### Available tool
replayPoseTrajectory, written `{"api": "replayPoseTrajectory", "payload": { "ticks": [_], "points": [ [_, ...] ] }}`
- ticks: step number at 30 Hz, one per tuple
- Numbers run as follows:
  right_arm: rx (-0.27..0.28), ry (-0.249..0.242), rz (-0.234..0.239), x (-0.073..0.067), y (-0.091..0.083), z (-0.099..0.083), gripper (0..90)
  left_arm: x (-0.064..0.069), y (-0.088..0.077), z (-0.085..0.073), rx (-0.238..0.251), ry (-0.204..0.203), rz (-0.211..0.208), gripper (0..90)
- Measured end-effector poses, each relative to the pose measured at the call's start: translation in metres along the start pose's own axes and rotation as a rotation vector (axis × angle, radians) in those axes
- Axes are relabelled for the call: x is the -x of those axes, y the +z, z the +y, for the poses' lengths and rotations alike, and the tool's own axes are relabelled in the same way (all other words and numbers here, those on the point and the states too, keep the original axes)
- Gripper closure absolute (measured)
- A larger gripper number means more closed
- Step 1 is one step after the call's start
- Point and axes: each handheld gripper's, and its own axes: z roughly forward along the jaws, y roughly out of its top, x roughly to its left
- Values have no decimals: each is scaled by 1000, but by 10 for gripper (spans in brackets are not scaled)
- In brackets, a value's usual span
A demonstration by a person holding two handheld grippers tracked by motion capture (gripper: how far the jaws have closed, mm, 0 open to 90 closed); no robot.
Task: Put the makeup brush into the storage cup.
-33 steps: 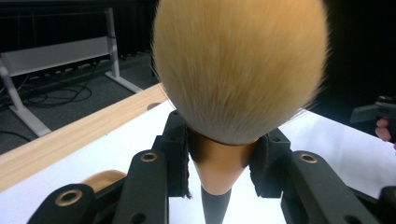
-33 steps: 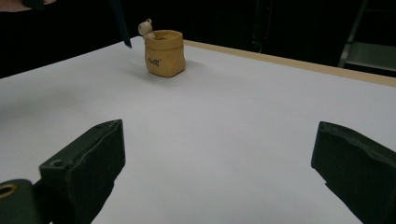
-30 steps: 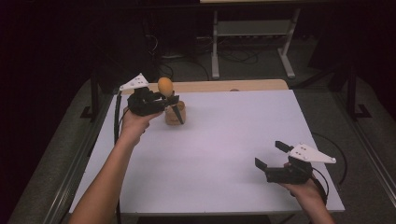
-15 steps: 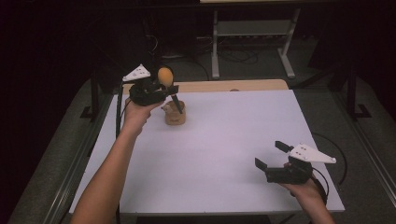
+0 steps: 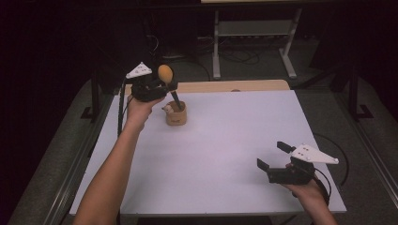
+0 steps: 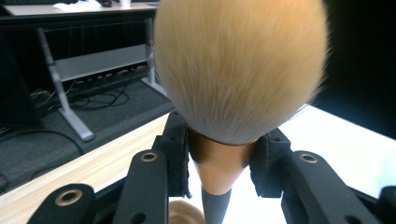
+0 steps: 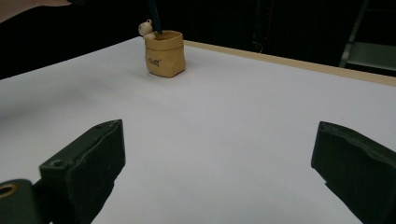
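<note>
Left gripper pinching brush at copper ferrule, just under bristles; jaws pressing both sides. Brush tilting, handle tip sitting inside cup at far left of table. Judging: either pulling brush out or dropping it in, cannot tell which; handle not clear of rim, grip not let go. Right gripper idling near front right, jaws spread wide, holding nothing, well apart from cup.

Dim room, bright table, close brush blurred.
</note>
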Motion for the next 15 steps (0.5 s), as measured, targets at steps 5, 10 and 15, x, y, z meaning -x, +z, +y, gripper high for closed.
{"api": "replayPoseTrajectory", "payload": {
  "ticks": [5,10,15],
  "points": [
    [-3,1,2,0,0,0,22,-4,6,-5,-16,1,17,628],
    [-1,-2,2,0,0,0,22,-7,10,-8,-25,2,30,628],
    [-1,-2,2,0,0,0,22,-7,14,-10,-36,7,39,628]
  ]
}}
